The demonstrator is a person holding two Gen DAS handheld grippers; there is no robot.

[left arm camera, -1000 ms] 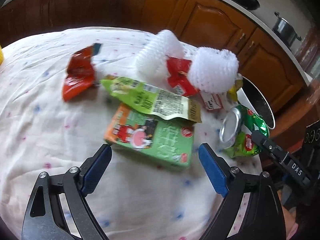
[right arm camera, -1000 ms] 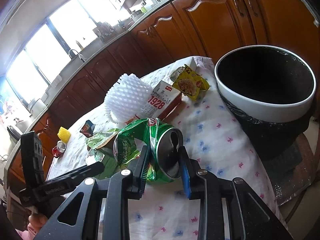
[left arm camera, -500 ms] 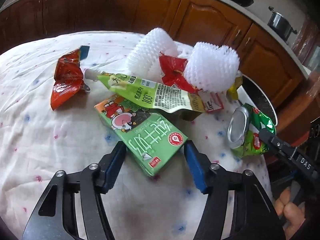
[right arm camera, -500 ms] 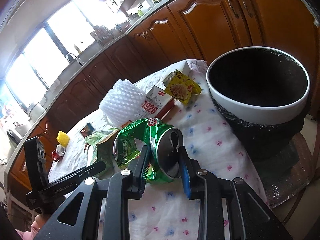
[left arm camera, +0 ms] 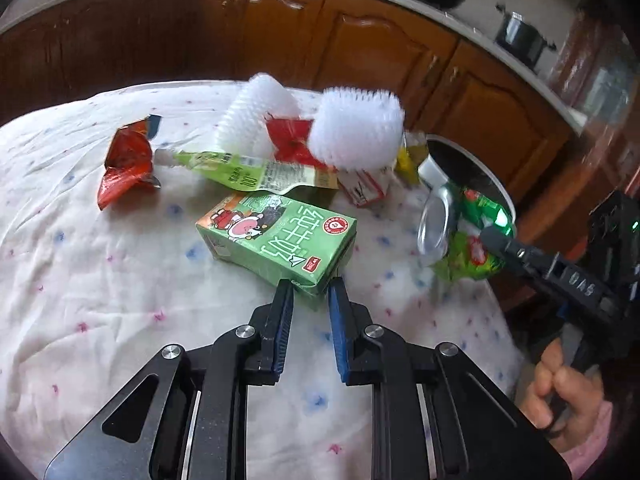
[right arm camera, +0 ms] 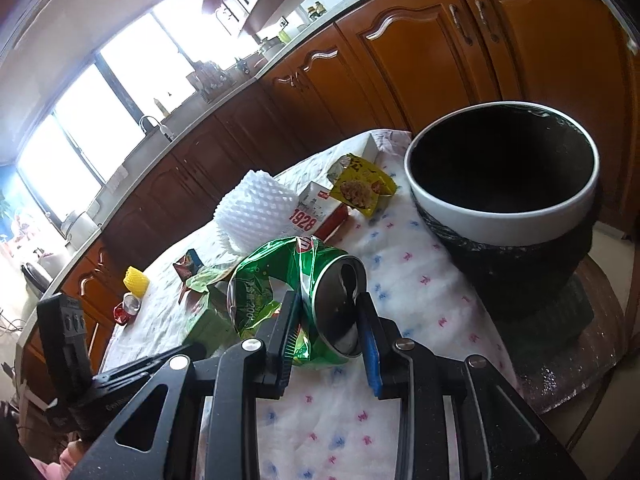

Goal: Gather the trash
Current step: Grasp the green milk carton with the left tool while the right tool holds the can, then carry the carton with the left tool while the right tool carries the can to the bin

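Closing on: the left hand-held gripper [left arm camera: 310, 286], jaws still coming together, has the near corner of the flat green cardboard drink carton [left arm camera: 276, 242] between its blue pads [left arm camera: 285, 312], which look to be pressing on that corner.
Carton spot: lying flat on the white cloth-covered tabletop [left arm camera: 100, 300] with little blue and pink marks, roughly mid-table in the left wrist view.
Right side: the right hand-held gripper [right arm camera: 328, 312] is pinching a crushed green aluminium drink can [right arm camera: 296, 292], pads on either side of its silver top end, so it's clamped, not spread. From the left wrist camera you can see the same can [left arm camera: 460, 236] held up over the table's right edge.
Bin: round white-rimmed trash bin with a black liner [right arm camera: 504, 216], off the far right edge of the table, just beyond the can. Inside is too dark to make out.
Other trash still on the table: crumpled red-orange foil wrapper [left arm camera: 126, 164], long light-green plastic pouch [left arm camera: 248, 172] just behind the carton, two white foam net fruit sleeves [left arm camera: 356, 134], a red wrapper [left arm camera: 294, 142] tucked between them, a red-and-white box printed 1928 [right arm camera: 316, 214], a yellow snack packet [right arm camera: 360, 190] closest to the bin.
Also visible: a person's fingers [left arm camera: 560, 384] wrapped around the right gripper's handle, lower right.
Background: brown wooden kitchen cabinets [left arm camera: 360, 40] behind the table.
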